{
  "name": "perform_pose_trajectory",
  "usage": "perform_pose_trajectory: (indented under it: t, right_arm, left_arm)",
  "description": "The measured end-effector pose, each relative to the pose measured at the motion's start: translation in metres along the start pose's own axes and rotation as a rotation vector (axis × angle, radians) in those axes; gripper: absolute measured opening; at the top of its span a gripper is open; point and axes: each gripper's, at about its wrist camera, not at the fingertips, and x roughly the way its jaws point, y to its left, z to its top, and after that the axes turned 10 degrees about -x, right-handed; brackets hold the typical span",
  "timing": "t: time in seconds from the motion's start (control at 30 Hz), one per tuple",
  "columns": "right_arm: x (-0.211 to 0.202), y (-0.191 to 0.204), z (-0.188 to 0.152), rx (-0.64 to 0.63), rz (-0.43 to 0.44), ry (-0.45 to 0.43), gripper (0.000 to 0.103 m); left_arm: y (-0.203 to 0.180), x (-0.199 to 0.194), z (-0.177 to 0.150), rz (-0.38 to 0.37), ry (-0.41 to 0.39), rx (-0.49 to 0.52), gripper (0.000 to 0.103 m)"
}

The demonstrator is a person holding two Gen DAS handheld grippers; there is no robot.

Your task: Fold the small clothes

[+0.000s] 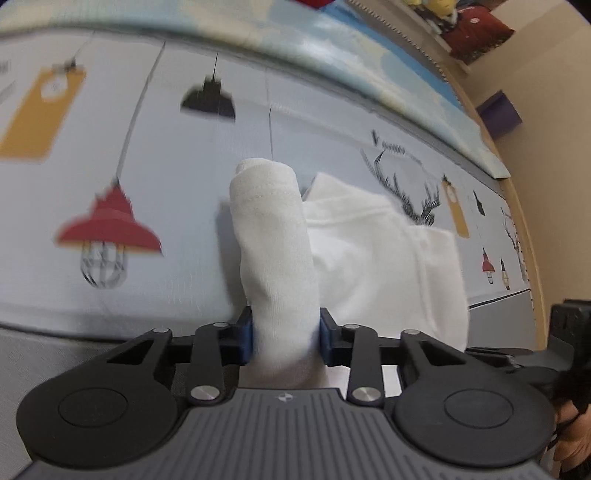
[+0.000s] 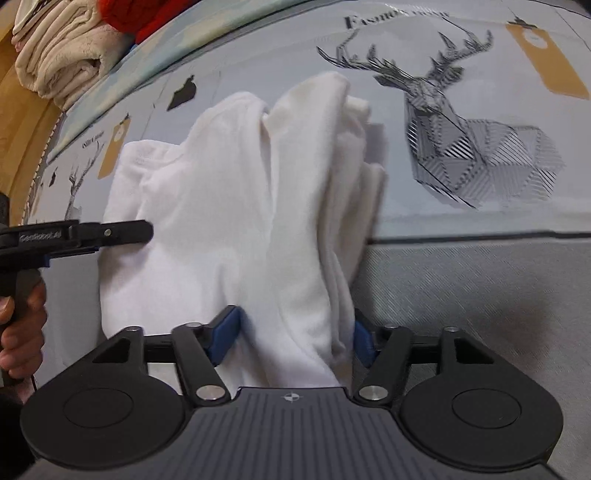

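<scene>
A white garment (image 1: 369, 251) lies bunched on the printed grey tablecloth (image 1: 177, 192). A rolled fold of it stands between the blue pads of my left gripper (image 1: 286, 339), which is shut on it. In the right wrist view the same garment (image 2: 229, 206) spreads in thick folds. It fills the gap between the pads of my right gripper (image 2: 295, 339). Those jaws stand wide, and the cloth drapes over the right pad. The left gripper (image 2: 125, 234) reaches in from the left edge onto the garment, held by a hand (image 2: 18, 317).
The tablecloth (image 2: 461, 295) carries lamp prints and a large deer print (image 2: 461, 136). Folded beige towels (image 2: 55, 55) and a red item (image 2: 147, 18) sit beyond the table's far edge. A purple box (image 1: 498, 114) stands past the wooden rim at right.
</scene>
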Motion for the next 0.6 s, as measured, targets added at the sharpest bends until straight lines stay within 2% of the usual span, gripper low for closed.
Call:
perform_pose_trajectory:
  t: [0.07, 0.13, 0.27, 0.33, 0.37, 0.43, 0.5, 0.53, 0.57, 0.6]
  right_arm:
    - [0.004, 0.009, 0.008, 0.012, 0.017, -0.01, 0.048]
    - [0.008, 0.02, 0.016, 0.009, 0.035, -0.035, 0.035]
    - [0.012, 0.049, 0.029, -0.017, 0.085, -0.092, 0.032]
    - [0.015, 0.059, 0.034, -0.032, 0.076, -0.103, 0.036]
    - [0.016, 0.061, 0.036, -0.029, 0.069, -0.098, 0.037]
    - [0.017, 0.062, 0.037, -0.021, 0.052, -0.087, 0.04]
    - [0.016, 0.063, 0.037, -0.042, 0.025, -0.081, 0.041]
    - [0.015, 0.062, 0.036, -0.051, 0.017, -0.074, 0.045]
    - [0.016, 0.061, 0.035, -0.053, 0.008, -0.066, 0.049]
    - [0.017, 0.058, 0.034, -0.046, -0.007, -0.055, 0.052]
  left_arm:
    - [0.0, -0.018, 0.007, 0.03, -0.048, 0.033, 0.036]
    - [0.007, -0.036, 0.015, 0.051, -0.09, 0.034, 0.036]
    - [0.032, -0.062, 0.03, 0.108, -0.141, -0.001, 0.043]
    - [0.042, -0.075, 0.033, 0.176, -0.187, -0.003, 0.044]
    - [0.044, -0.081, 0.032, 0.183, -0.196, 0.006, 0.044]
    - [0.042, -0.09, 0.028, 0.123, -0.163, 0.04, 0.044]
    - [0.036, -0.091, 0.021, 0.016, -0.09, 0.107, 0.044]
    - [0.032, -0.087, 0.013, -0.032, -0.04, 0.158, 0.044]
    - [0.029, -0.079, 0.005, -0.048, 0.01, 0.213, 0.044]
    - [0.026, -0.068, -0.005, -0.03, 0.05, 0.261, 0.044]
